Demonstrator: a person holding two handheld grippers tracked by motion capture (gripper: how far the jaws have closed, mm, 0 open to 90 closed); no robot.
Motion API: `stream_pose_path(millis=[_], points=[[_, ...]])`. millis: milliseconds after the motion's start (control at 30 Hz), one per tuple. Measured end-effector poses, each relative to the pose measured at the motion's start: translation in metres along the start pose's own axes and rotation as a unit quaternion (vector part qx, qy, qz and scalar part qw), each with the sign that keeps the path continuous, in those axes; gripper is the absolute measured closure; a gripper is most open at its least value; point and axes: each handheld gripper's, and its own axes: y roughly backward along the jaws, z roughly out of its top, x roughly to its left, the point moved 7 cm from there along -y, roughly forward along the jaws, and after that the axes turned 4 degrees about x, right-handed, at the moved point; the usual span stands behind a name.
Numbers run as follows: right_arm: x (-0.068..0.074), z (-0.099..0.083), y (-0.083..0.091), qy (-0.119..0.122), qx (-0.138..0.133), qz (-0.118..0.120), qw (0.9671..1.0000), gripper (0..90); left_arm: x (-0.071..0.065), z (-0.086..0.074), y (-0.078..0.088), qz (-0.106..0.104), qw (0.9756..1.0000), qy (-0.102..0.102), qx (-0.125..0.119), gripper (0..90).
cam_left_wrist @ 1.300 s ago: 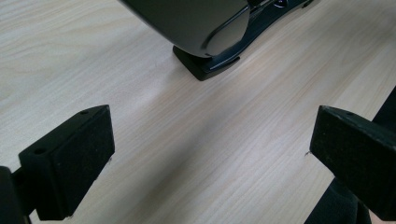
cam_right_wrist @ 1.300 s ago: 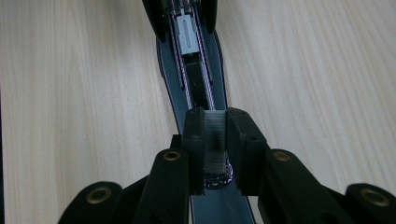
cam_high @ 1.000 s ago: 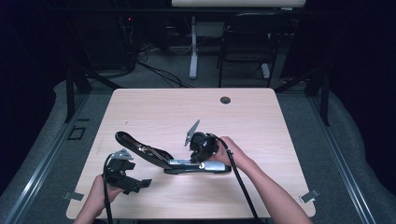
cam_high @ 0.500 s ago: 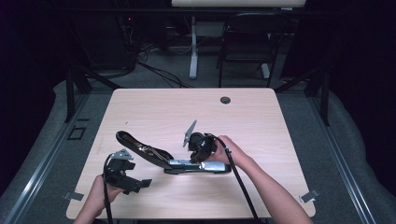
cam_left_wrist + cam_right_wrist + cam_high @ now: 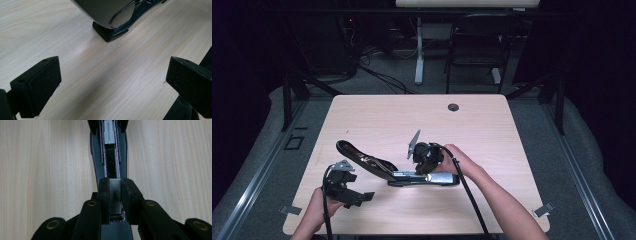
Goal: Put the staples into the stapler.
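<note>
The right gripper [image 5: 115, 195] is pinching a strip of staples [image 5: 115, 195] over the opened stapler's [image 5: 402, 172] channel near the table's [image 5: 492, 125] front edge to load it, while the left gripper [image 5: 112, 82] is waiting wide open beside it.

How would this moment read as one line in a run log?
right gripper: shut on staple strip | stapler: open on table | left gripper: open, holding nothing

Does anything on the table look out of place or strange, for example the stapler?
The stapler lies swung fully open, its black top arm lifted toward the left. That fits loading: the right gripper holds a strip of staples over the open channel. The left gripper stands open nearby. Nothing looks spilled or damaged.
</note>
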Motion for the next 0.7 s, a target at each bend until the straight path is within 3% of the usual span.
stream_pose_path(millis=[500, 700], points=[[-0.0027, -0.0015, -0.0006, 0.012, -0.012, 0.023, 0.9996, 78.2, -0.0002, -0.0006, -0.0006, 0.0, 1.0, -0.001, 0.004, 0.0], [-0.0033, -0.0009, -0.0006, 0.02, -0.001, 0.022, 0.9996, 78.2, -0.0004, -0.0006, -0.0008, 0.0, 1.0, -0.002, 0.005, 0.0]])
